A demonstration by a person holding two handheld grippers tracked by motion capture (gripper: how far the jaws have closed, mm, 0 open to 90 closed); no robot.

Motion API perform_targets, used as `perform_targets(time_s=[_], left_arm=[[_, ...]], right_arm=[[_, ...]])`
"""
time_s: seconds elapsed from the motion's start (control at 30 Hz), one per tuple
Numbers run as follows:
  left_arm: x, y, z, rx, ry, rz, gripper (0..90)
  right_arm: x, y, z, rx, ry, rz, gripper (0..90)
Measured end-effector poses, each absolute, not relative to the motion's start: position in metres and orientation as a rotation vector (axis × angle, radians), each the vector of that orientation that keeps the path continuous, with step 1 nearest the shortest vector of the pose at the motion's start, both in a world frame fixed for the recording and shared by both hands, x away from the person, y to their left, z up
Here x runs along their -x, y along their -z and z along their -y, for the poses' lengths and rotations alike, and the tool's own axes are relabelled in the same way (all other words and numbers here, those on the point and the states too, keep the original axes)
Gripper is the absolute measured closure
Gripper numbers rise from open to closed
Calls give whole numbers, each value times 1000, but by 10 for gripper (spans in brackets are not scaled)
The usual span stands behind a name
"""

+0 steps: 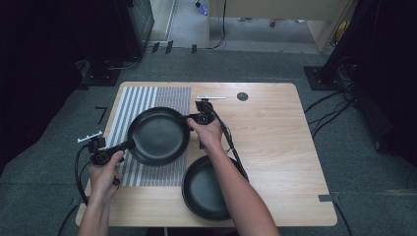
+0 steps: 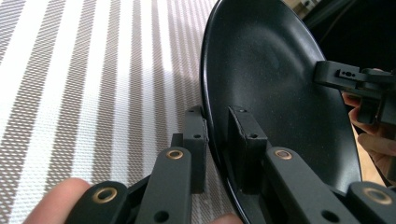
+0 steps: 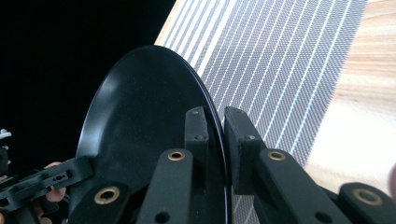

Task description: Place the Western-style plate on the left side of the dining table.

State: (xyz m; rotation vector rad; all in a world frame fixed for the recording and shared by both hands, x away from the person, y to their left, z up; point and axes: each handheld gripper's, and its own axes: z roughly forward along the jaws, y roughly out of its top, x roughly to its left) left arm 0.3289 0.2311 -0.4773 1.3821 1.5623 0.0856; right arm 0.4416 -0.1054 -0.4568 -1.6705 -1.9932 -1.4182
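A black plate (image 1: 158, 135) hangs between two tools above a striped mat (image 1: 147, 101): the left tool (image 1: 129, 144) pinches its near rim, the right tool (image 1: 189, 118) its far rim; a second plate (image 1: 206, 189) rests on the surface (image 1: 275, 147) beneath the right forearm.

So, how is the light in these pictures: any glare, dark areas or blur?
High view: the room's edges are very dark, while the wooden table is evenly lit. Left gripper view: a soft sheen lies inside the black plate, the striped mat is bright, and the thumb at the bottom is blurred. Right gripper view: glare whitens the bare wood; the background is black.
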Motion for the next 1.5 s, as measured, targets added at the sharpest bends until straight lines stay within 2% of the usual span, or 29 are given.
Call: perform_targets(time_s=[0.67, 1.5], left_arm=[[-356, 507, -252, -1223, -129, -1700, 795], [-379, 521, -245, -1265, -145, -1719, 774]], right_arm=[[-502, 490, 63, 1636, 1312, 2015, 800], [-520, 508, 60, 1723, 1314, 2080, 786]])
